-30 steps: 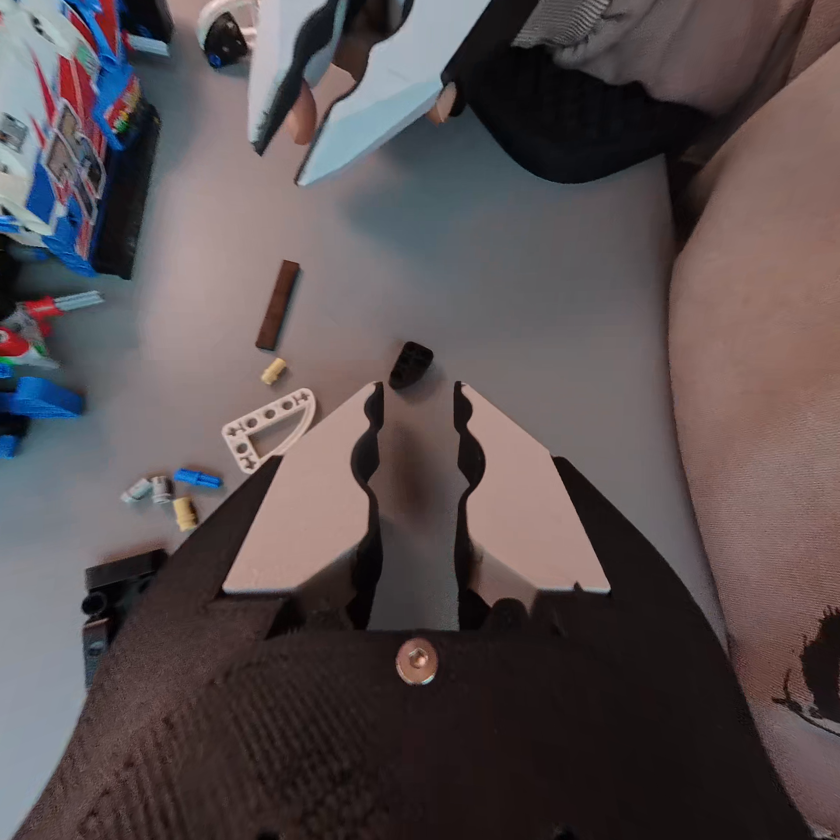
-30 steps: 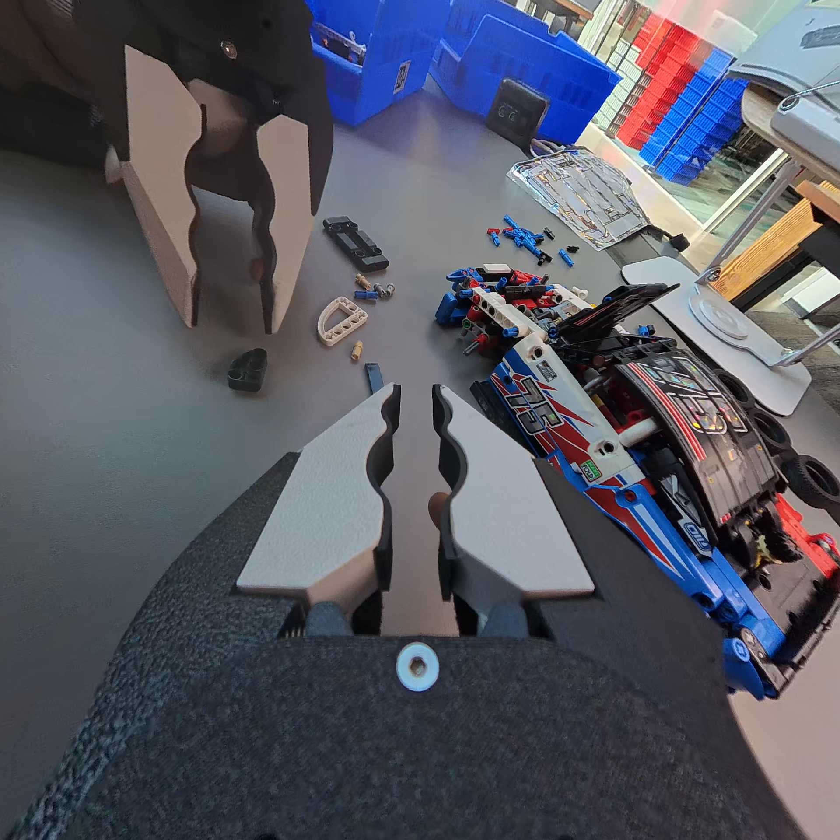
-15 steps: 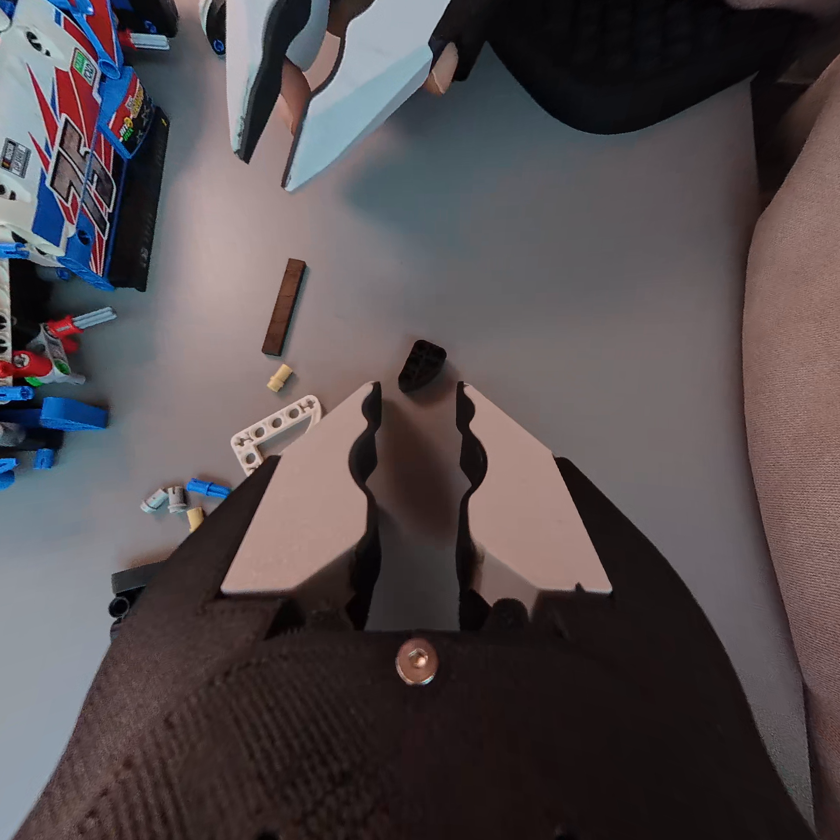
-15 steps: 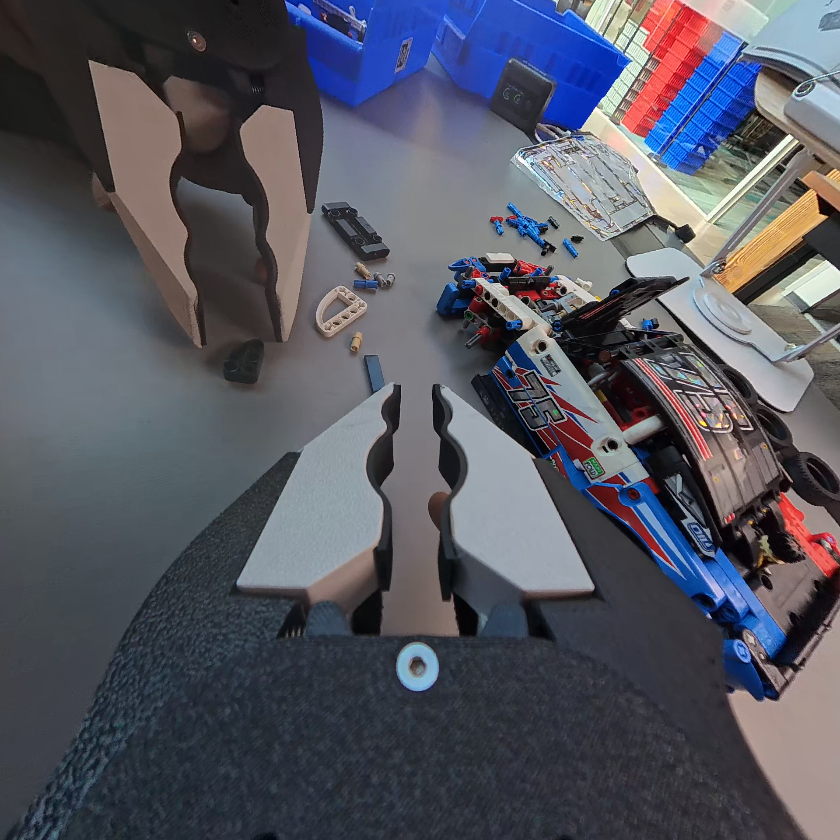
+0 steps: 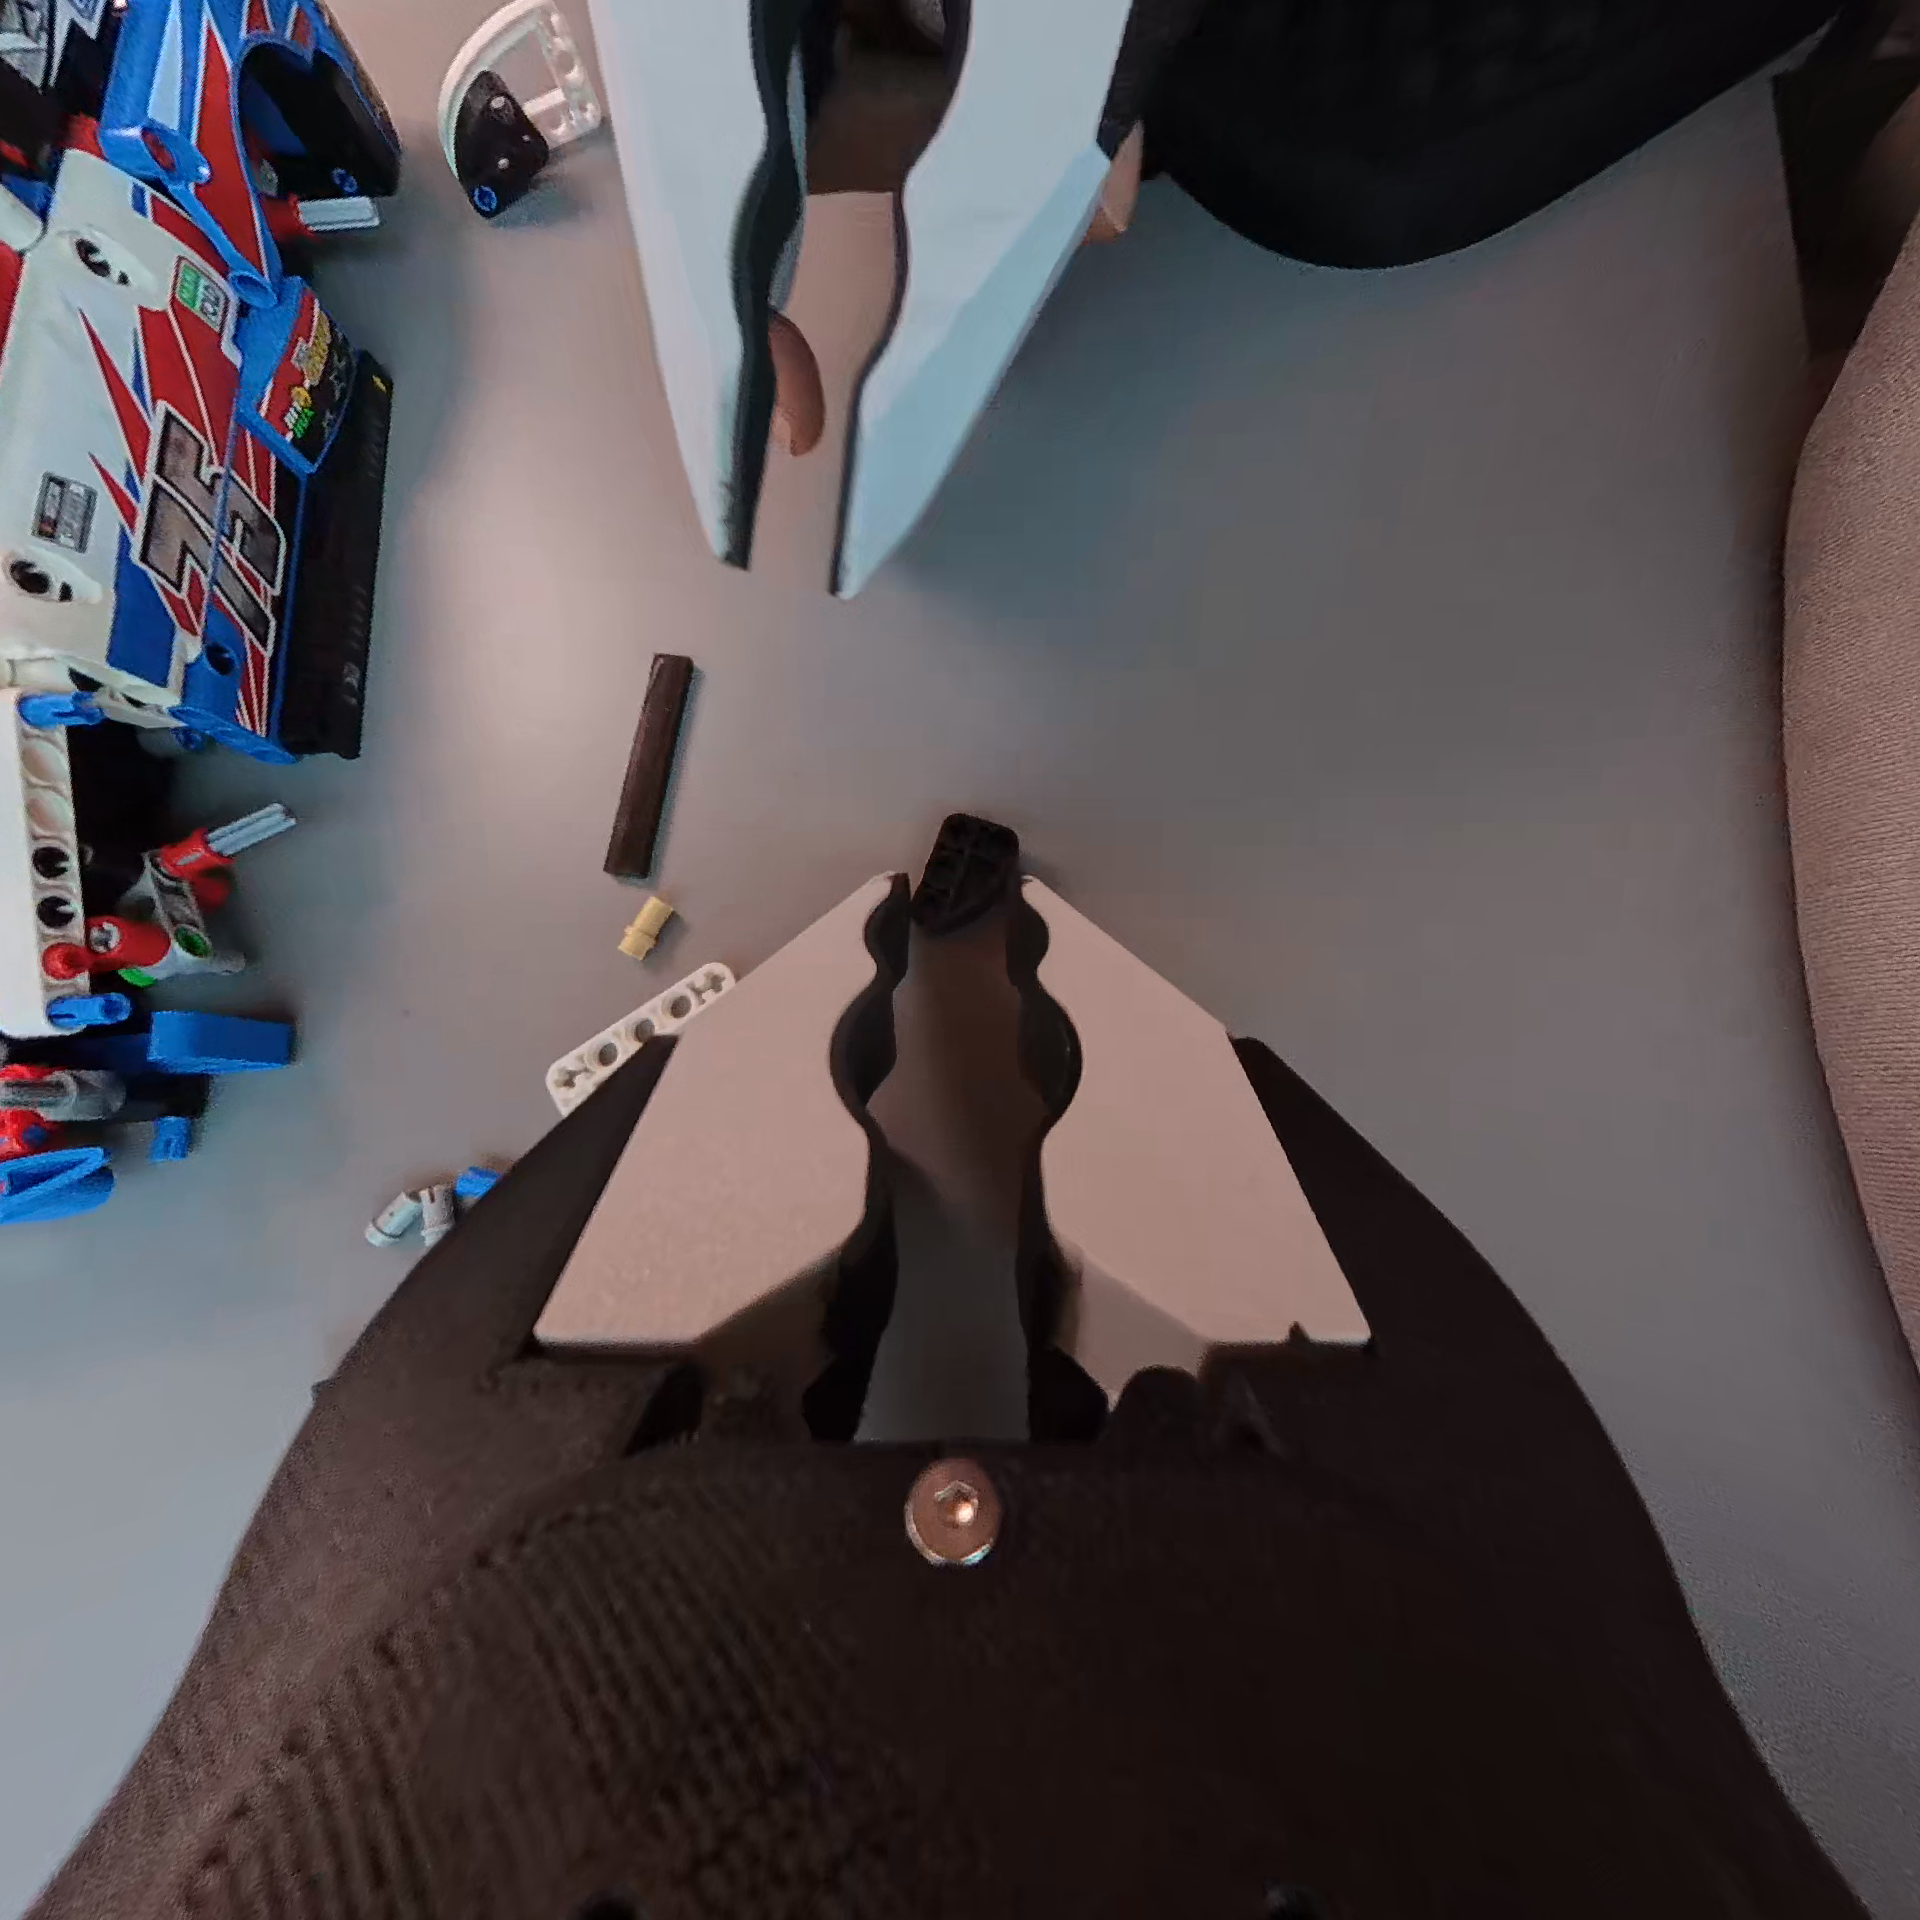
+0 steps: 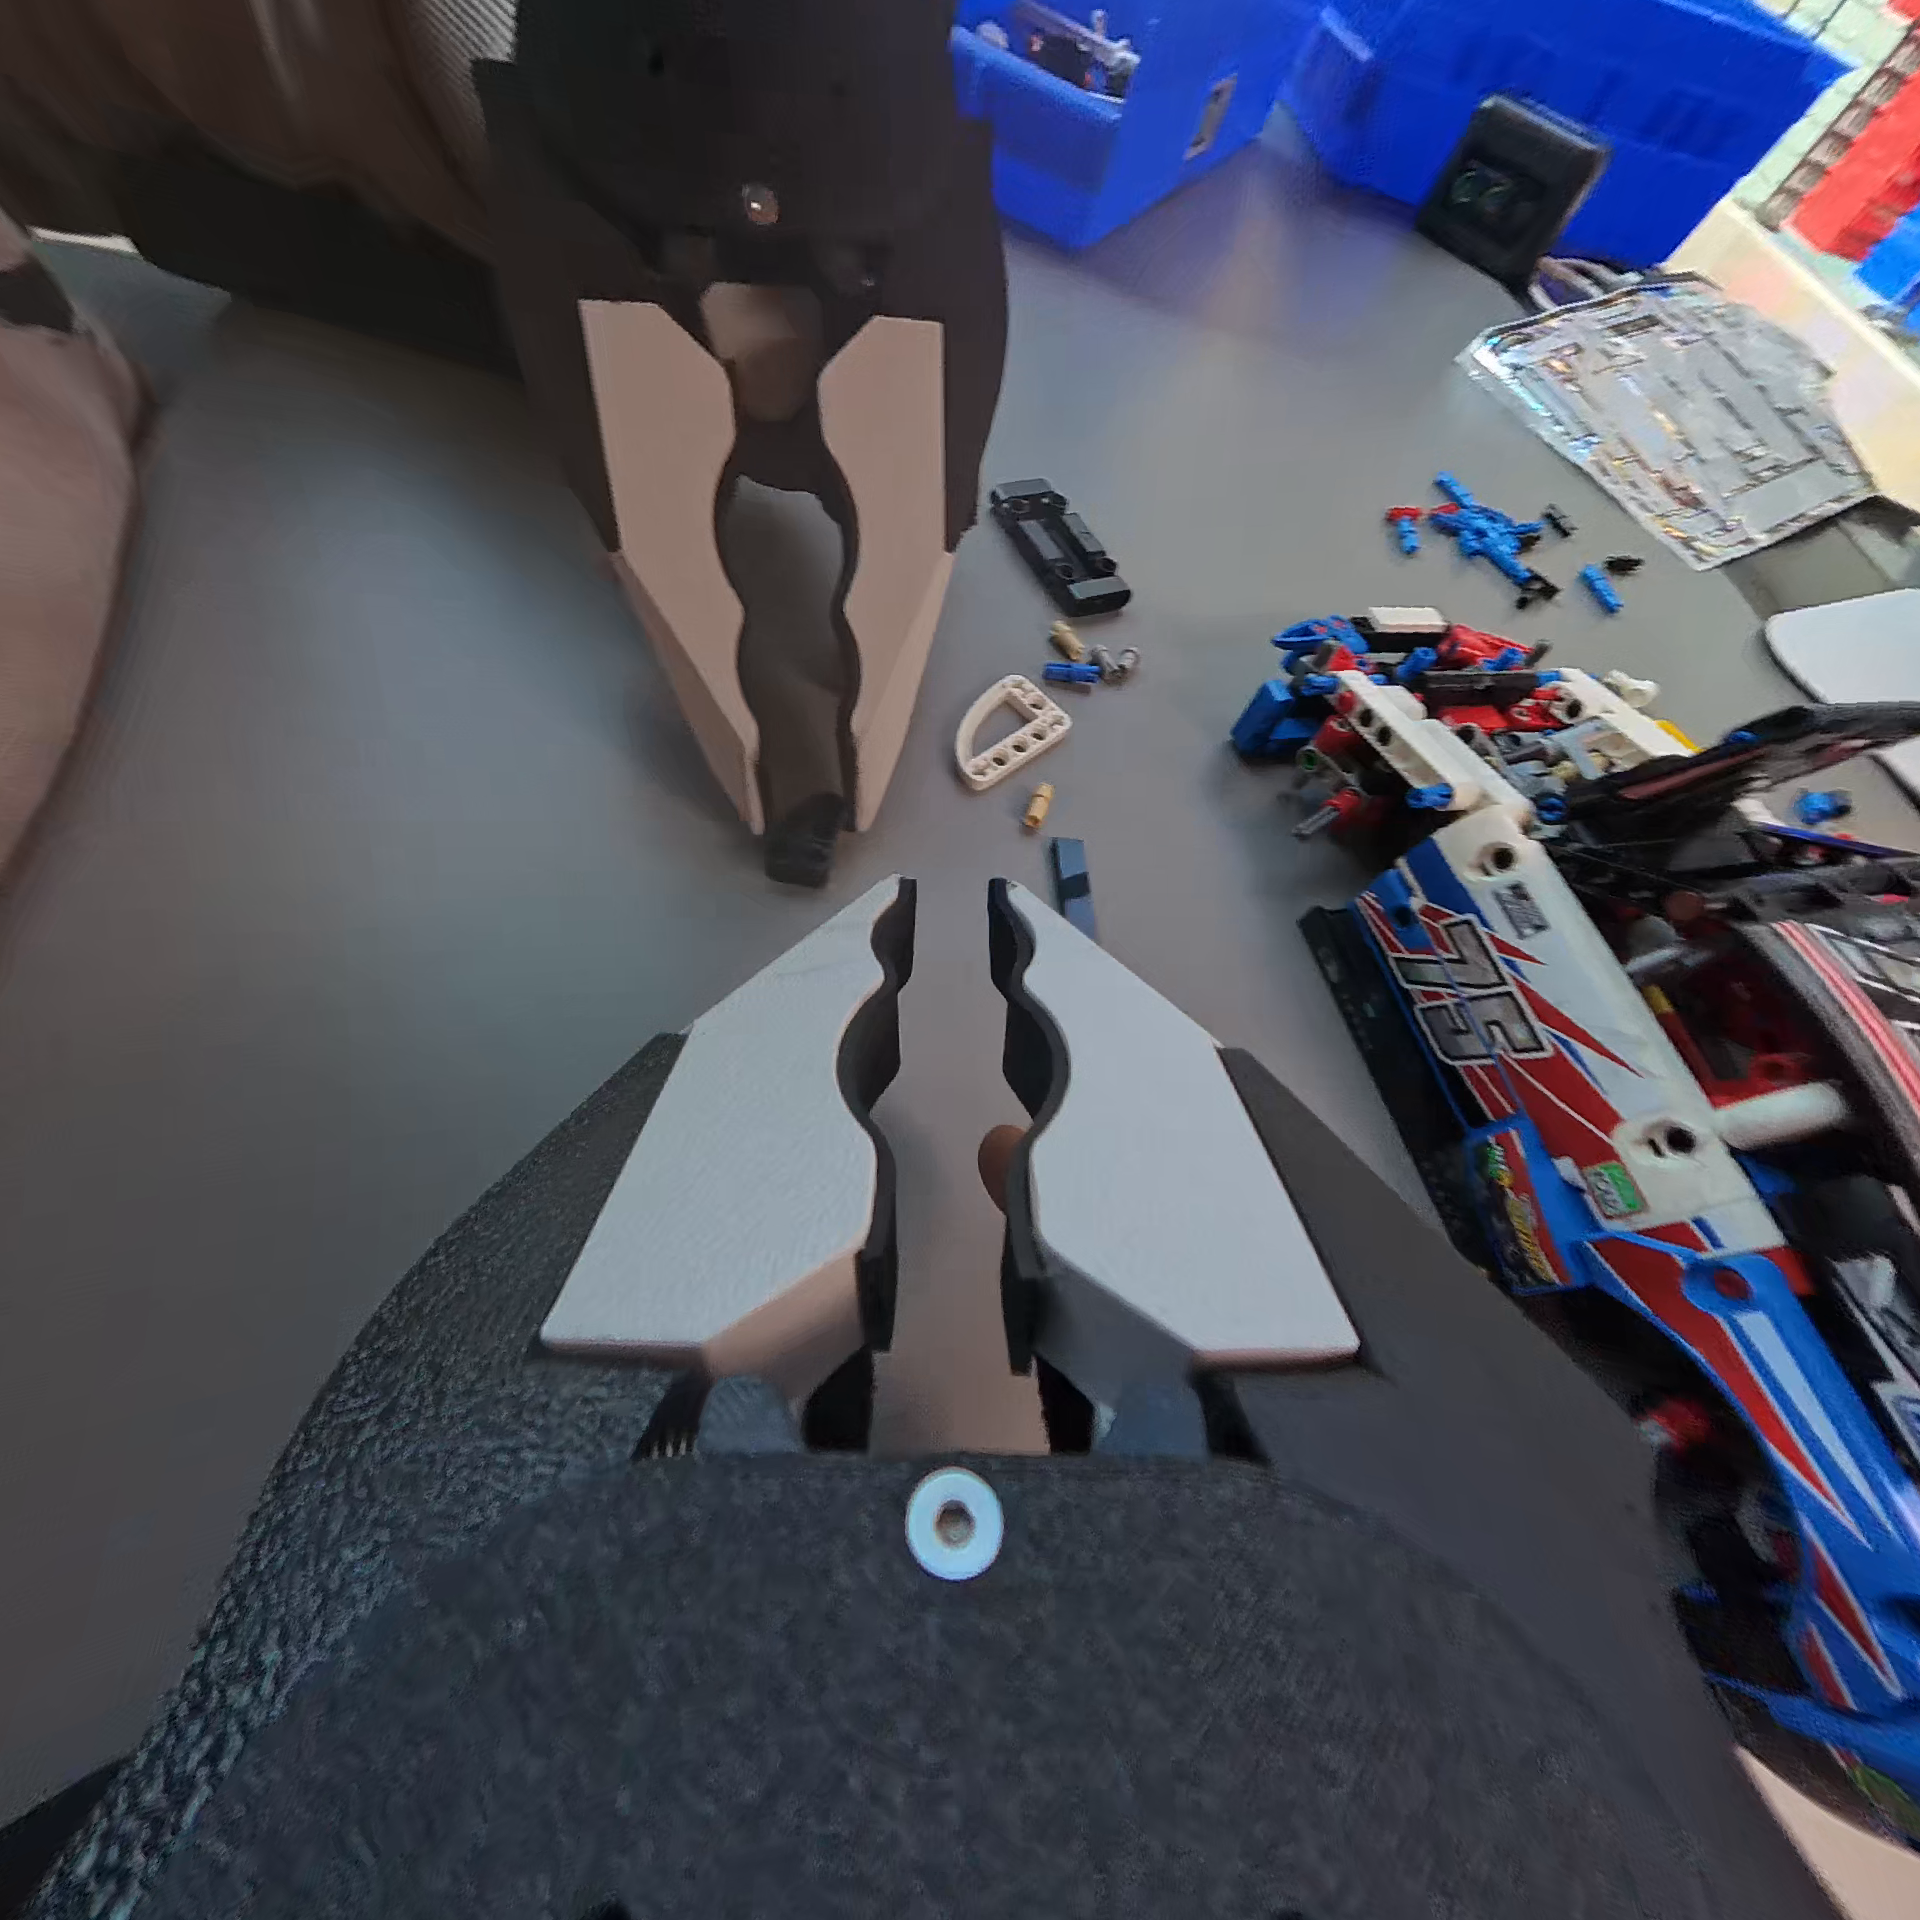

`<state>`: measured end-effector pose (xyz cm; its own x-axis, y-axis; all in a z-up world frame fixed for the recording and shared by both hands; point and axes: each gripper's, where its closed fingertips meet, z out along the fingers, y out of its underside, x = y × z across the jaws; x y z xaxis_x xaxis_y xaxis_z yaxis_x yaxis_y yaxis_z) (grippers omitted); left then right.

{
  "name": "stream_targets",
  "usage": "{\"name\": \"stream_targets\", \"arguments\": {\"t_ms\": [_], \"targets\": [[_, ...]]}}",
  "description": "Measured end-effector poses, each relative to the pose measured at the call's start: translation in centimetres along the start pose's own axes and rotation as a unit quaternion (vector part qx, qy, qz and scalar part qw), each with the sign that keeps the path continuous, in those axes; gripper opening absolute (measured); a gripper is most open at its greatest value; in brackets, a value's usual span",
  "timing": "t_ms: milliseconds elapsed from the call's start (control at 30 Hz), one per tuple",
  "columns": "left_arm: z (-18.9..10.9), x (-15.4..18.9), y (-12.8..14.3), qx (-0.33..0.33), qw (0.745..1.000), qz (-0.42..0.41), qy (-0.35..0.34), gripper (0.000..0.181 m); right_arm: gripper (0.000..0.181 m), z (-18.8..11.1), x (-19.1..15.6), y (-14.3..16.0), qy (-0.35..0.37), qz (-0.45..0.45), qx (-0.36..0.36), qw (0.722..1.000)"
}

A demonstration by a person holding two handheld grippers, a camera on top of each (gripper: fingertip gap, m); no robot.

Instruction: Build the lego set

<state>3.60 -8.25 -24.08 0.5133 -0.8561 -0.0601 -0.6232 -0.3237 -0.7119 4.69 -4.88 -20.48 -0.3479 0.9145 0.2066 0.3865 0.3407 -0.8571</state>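
A small black lego piece (image 5: 966,862) lies on the grey table between the fingertips of my left gripper (image 5: 961,883), whose jaws have closed in on it. In the right wrist view the same piece (image 6: 802,836) sits pinched between the left gripper's (image 6: 808,821) tips, on the table. My right gripper (image 6: 951,883) is empty, its jaws a narrow gap apart, hovering just in front of that piece. It also shows in the left wrist view (image 5: 790,571). The blue, white and red race car model (image 6: 1558,1091) stands to the right.
Near the piece lie a dark flat bar (image 5: 649,769), a tan pin (image 5: 646,927), a white curved beam (image 6: 1008,727), small pins (image 6: 1091,665) and a black frame piece (image 6: 1060,545). Blue bins (image 6: 1091,125) and a shiny printed sheet (image 6: 1683,416) sit at the back. A person's sleeve (image 5: 1860,831) borders the table. My hands' fingertips stand some 6 centimetres from each other.
My left gripper has moved forward onto the black piece and its jaws have narrowed around it. My right gripper has moved closer to the left one.
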Motion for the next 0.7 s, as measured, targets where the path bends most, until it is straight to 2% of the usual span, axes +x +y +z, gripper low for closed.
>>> {"name": "stream_targets", "arguments": {"t_ms": [33, 100, 200, 233, 333, 400, 500, 700], "targets": [[0.1, -0.1, -0.1, 0.001, 1.000, 0.005, -0.005, 0.014, 0.011, 0.1, -0.7, -0.1, -0.017, -0.001, 0.000, 1.000], [0.0, -0.3, -0.6, 0.015, 1.000, -0.008, -0.003, 0.012, 0.014, 0.3, -1.9, -0.4, -0.039, -0.017, 0.000, 0.999], [-1.0, -0.3, -2.4, 0.083, 0.990, -0.104, 0.049, 0.010, 0.026, 0.6, -2.4, -1.3, -0.029, -0.051, 0.012, 0.998], [-1.5, -0.4, -3.1, 0.110, 0.981, -0.142, 0.071, 0.010, 0.028, 0.6, -2.2, -1.7, -0.015, -0.067, 0.019, 0.997], [-3.0, -0.6, -5.1, 0.188, 0.942, -0.241, 0.142, 0.010, 0.014, 0.6, -1.5, -2.5, 0.025, -0.097, 0.031, 0.995], [-3.5, -0.5, -5.6, 0.210, 0.919, -0.281, 0.178, 0.010, 0.009, 0.3, -1.1, -3.1, 0.039, -0.105, 0.048, 0.993], [-3.8, -0.2, -6.1, 0.227, 0.905, -0.296, 0.206, 0.009, 0.008, -0.3, -1.2, -3.6, 0.016, -0.063, 0.068, 0.996], [-4.1, 0.7, -6.6, 0.248, 0.903, -0.271, 0.224, 0.009, 0.004, -1.2, -1.6, -4.4, -0.025, -0.003, 0.104, 0.994]]}}
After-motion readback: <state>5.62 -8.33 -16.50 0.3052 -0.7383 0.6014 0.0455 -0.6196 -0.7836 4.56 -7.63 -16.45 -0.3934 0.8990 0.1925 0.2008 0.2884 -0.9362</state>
